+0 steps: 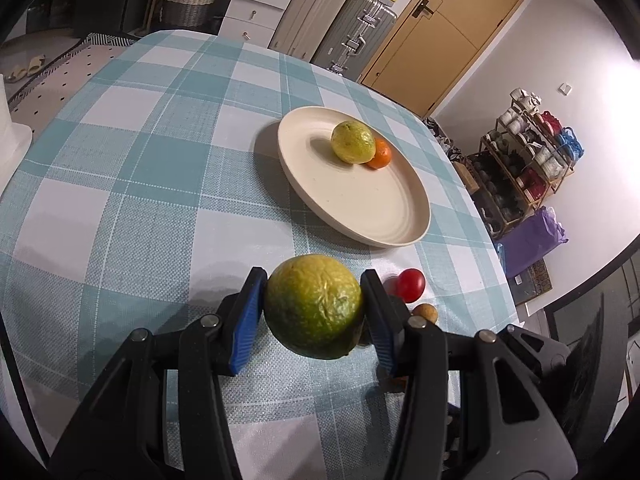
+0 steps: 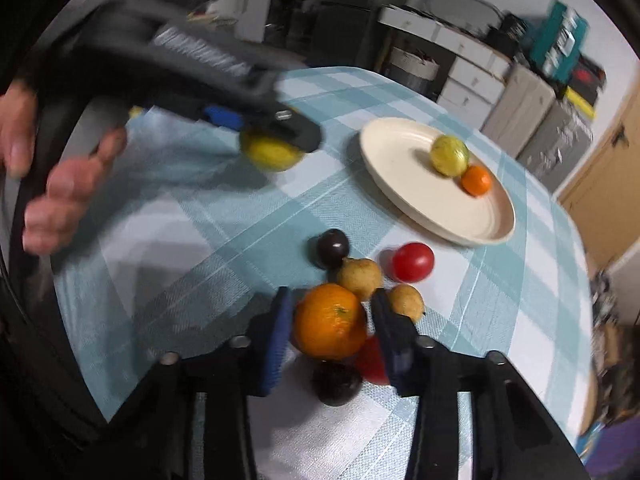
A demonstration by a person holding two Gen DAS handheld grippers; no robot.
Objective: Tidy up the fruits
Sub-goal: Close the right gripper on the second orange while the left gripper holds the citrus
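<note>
My left gripper [image 1: 314,306] is shut on a green-yellow citrus fruit [image 1: 313,306] and holds it above the checked tablecloth; it also shows in the right wrist view [image 2: 272,152], blurred. My right gripper [image 2: 330,322] is shut on an orange [image 2: 330,322] above a cluster of fruit. A cream plate [image 1: 384,216] holds a yellow-green fruit [image 1: 353,142] and a small orange [image 1: 380,154]; the plate [image 2: 404,192] also shows in the right wrist view.
On the cloth lie a red tomato [image 2: 413,262], two tan fruits [image 2: 360,278], dark plums [image 2: 333,247] and a red fruit [image 2: 372,360]. The table's right edge [image 1: 496,248] is near the plate. Suitcases, drawers and a door stand behind.
</note>
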